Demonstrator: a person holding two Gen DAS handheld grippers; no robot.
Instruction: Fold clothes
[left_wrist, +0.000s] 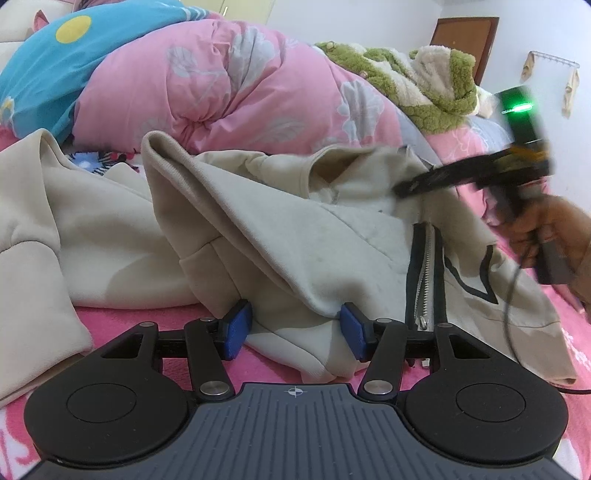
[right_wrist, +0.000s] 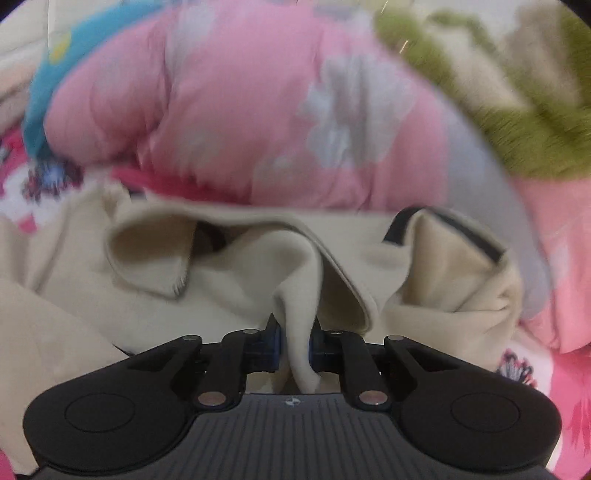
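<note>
A cream jacket (left_wrist: 258, 221) lies rumpled on the bed (left_wrist: 122, 325), in front of a heaped pink quilt (left_wrist: 229, 96). The left tool (left_wrist: 295, 328) sits low at the jacket's hem, its blue pads spread wide with cloth between them, not pinched. The right tool (right_wrist: 295, 345) (its view is blurred) is clamped on a fold of the jacket (right_wrist: 295, 295) near the zip (left_wrist: 424, 266).

jacket (left_wrist: 280, 236) on bed (left_wrist: 147, 321) | quilt (left_wrist: 229, 92) behind jacket | fleece (left_wrist: 424, 81) right of quilt
</note>
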